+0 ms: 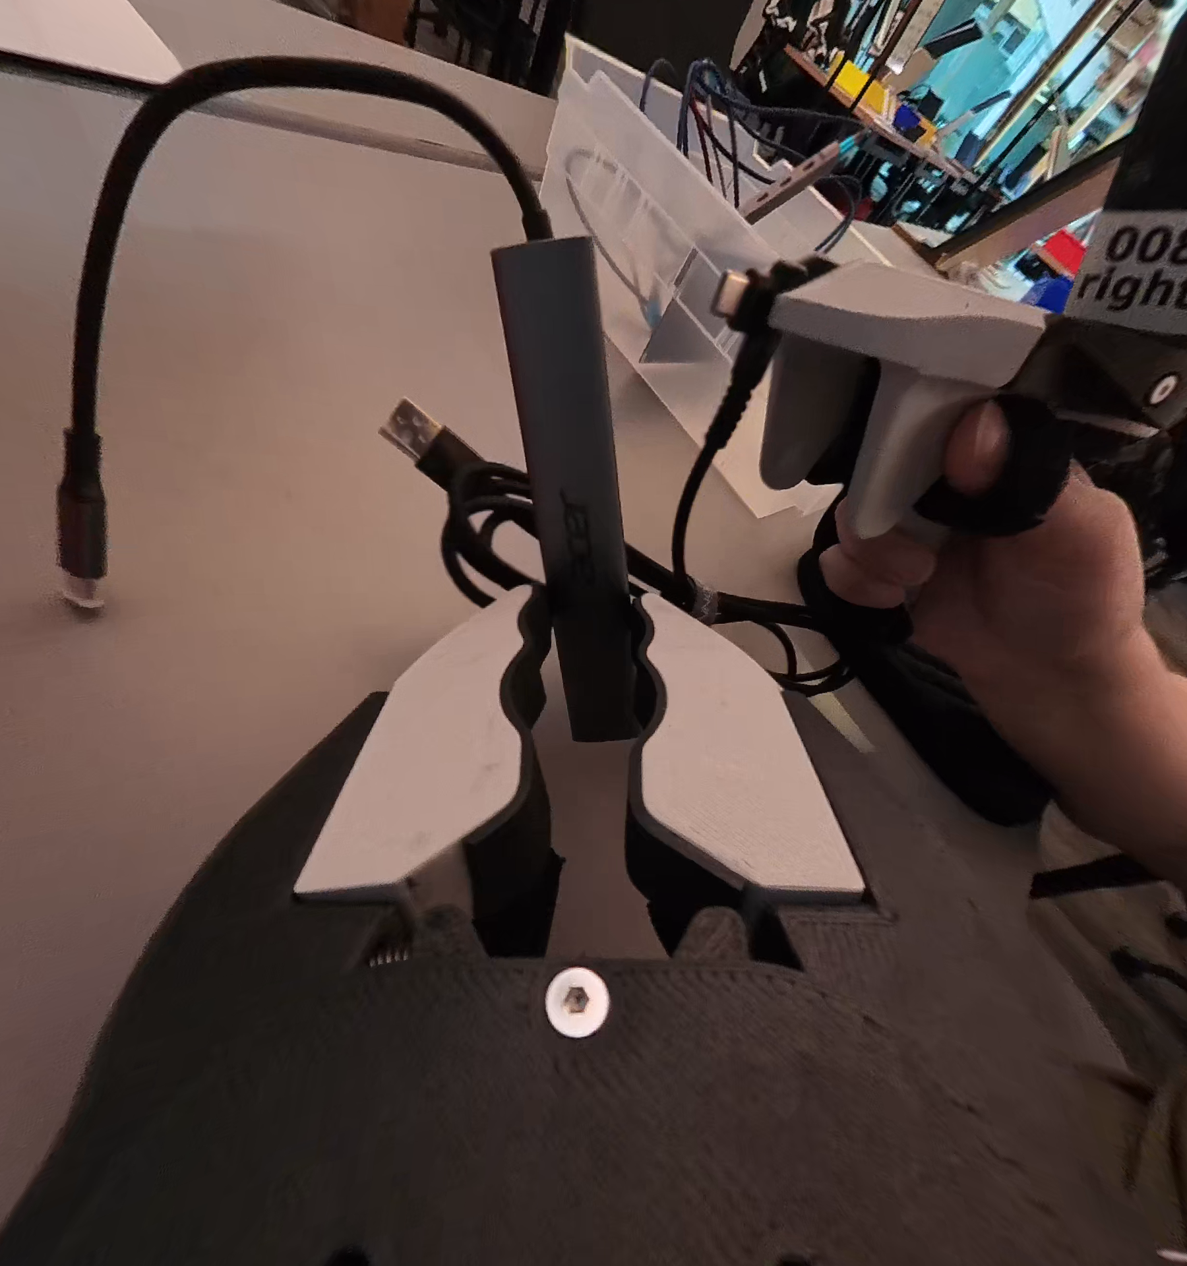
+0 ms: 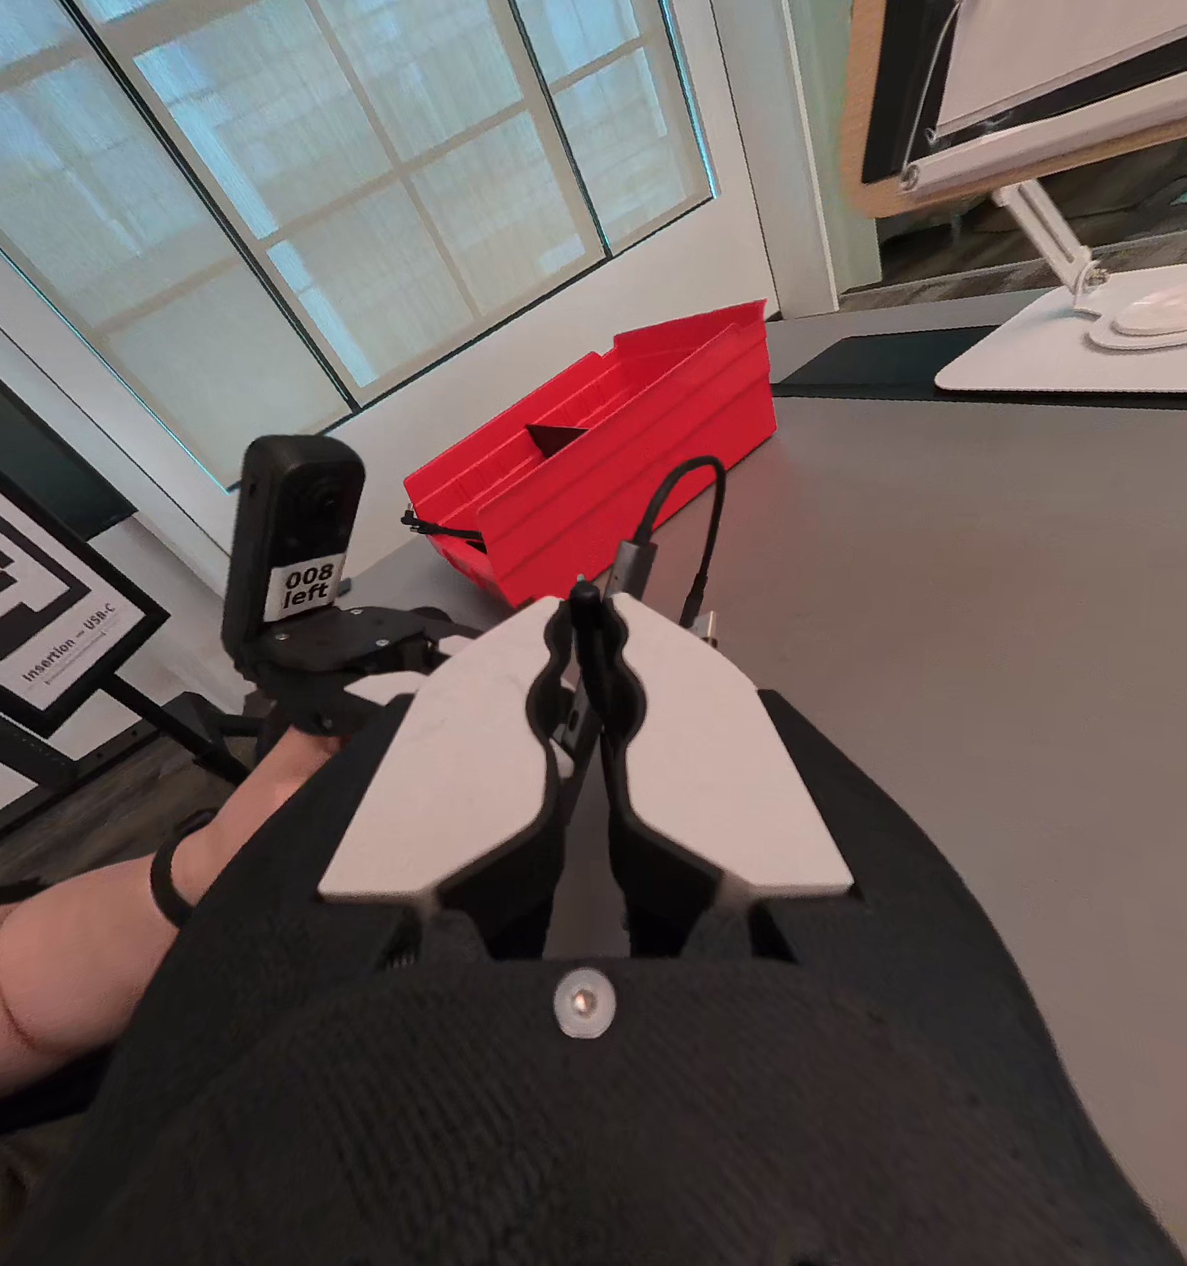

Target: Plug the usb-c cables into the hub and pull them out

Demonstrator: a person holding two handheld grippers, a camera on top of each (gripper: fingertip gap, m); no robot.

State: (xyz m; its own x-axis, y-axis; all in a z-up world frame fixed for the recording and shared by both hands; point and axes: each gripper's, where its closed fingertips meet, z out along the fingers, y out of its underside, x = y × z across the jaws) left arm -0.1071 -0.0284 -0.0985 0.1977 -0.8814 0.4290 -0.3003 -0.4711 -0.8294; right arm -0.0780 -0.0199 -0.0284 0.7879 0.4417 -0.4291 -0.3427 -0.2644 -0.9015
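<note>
- Grey matte tabletop (image 2: pixel 954 616) fills the right wrist view's right side.
- Red plastic bin (image 2: pixel 597 479) sits at centre.
- My left gripper (image 1: pixel 587 616) clamps the slim grey metal hub (image 1: pixel 563 438), frame centre.
- My right gripper (image 2: pixel 585 610) pinches the black braided usb-c cable (image 1: pixel 711 438), plug (image 1: pixel 731 291) just right of the hub, apart.

Robotics lab or workshop set up inside an office-like room.

Seen in the left wrist view: crowded shelving (image 1: pixel 872 103) at the back with coloured bins and loose wires, plus a clear plastic bin (image 1: pixel 652 226) on a pale table (image 1: pixel 269 329). Seen in the right wrist view: a large gridded window (image 2: pixel 344 178), a red parts bin (image 2: pixel 618 445) on a grey tabletop (image 2: pixel 954 582), a framed black-and-white marker board (image 2: pixel 22 589) on a stand, and a white monitor-arm base (image 2: pixel 1084 342) beneath a mounted screen.
</note>
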